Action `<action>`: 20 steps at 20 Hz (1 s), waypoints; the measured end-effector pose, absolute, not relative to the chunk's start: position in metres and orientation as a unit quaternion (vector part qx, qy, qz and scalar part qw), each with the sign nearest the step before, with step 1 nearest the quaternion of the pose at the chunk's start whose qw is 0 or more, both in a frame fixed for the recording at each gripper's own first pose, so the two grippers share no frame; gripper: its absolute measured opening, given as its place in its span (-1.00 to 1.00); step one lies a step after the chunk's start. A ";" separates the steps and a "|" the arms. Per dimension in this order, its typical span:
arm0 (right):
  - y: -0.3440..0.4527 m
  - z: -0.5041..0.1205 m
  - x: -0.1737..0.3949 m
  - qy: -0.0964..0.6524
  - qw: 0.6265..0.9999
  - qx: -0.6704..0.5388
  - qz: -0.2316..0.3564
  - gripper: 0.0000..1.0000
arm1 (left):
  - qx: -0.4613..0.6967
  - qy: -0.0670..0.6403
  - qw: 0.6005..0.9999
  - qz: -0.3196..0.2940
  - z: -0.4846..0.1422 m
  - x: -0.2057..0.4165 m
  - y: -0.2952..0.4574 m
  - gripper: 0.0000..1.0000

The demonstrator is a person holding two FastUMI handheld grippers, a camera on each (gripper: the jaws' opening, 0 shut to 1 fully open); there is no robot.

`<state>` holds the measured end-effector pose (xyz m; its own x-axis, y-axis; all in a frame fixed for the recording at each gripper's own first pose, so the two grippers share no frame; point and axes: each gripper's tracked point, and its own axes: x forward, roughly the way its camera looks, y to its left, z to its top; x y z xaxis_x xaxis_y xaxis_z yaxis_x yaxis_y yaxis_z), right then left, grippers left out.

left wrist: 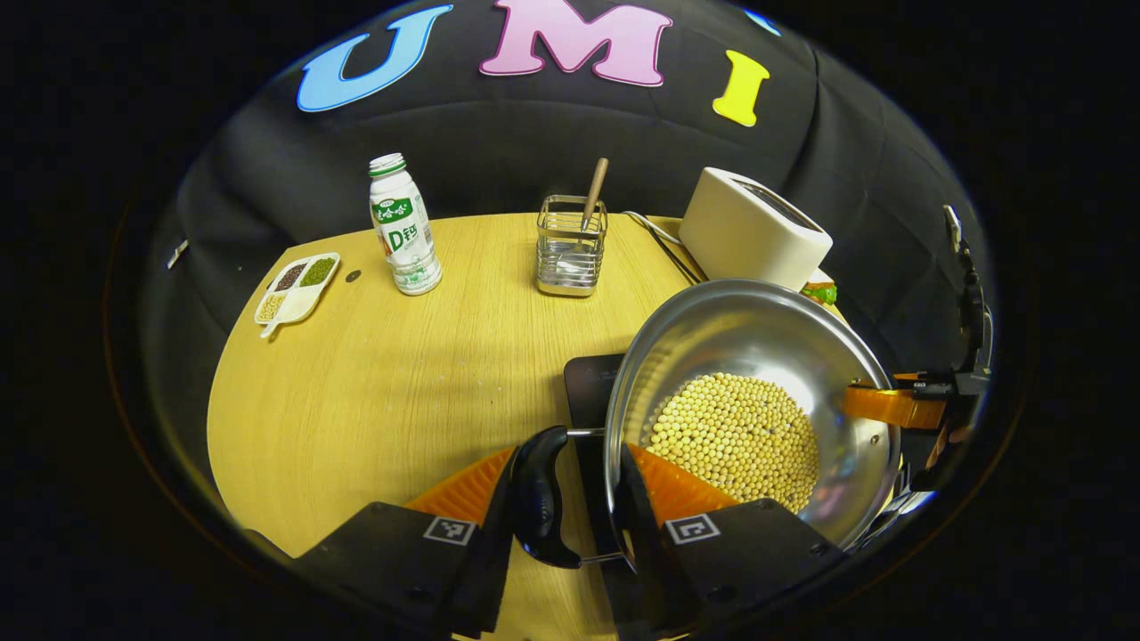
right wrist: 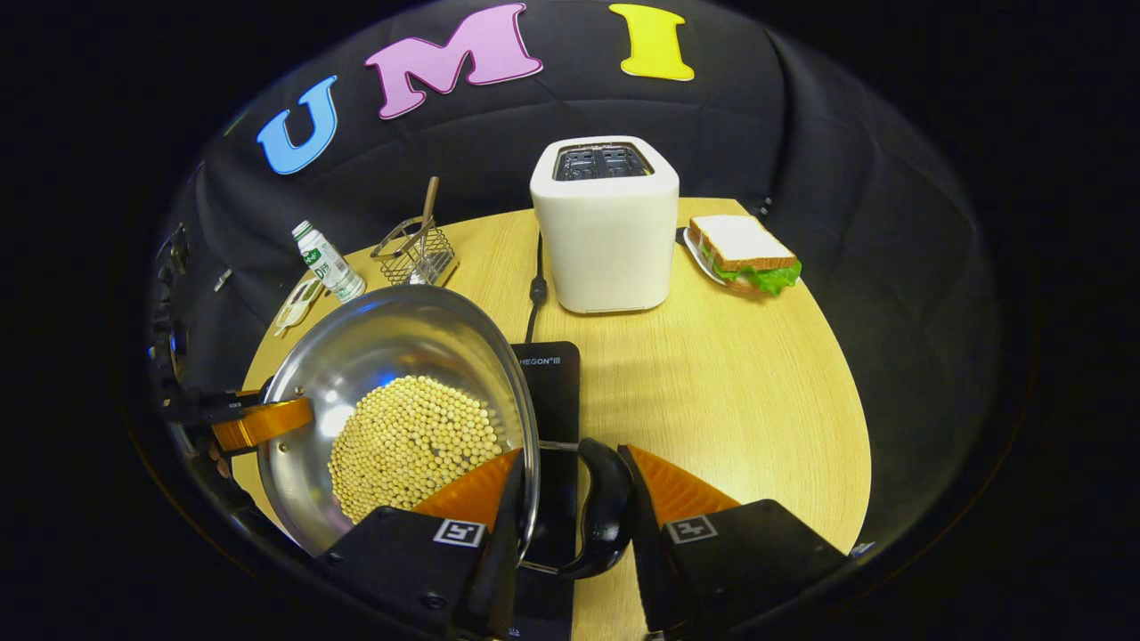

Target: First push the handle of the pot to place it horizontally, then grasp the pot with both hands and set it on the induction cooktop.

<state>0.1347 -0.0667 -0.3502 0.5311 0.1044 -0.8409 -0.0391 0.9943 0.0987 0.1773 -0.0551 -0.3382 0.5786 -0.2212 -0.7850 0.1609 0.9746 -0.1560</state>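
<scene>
In the right gripper view the pot, beans in it, sits at nine o'clock on the desk, over the cooktop. The toaster stands at twelve, the sandwich at two, the wire rack and bottle at eleven.

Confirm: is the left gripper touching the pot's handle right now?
Touching. In the left gripper view, the left gripper has one finger against the black handle and the other inside the pot rim.
</scene>
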 end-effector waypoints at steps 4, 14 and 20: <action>-0.063 -0.352 0.129 0.491 0.869 0.037 0.048 0.34 | -0.015 0.453 0.884 -0.110 -0.342 0.174 -0.058 0.36; -0.062 -0.311 0.130 0.436 0.899 0.029 0.038 0.99 | 0.018 0.406 0.908 -0.104 -0.308 0.163 -0.062 0.96; -0.067 -0.227 0.124 0.338 0.941 0.025 0.022 0.98 | 0.006 0.298 0.950 -0.093 -0.220 0.148 -0.065 0.96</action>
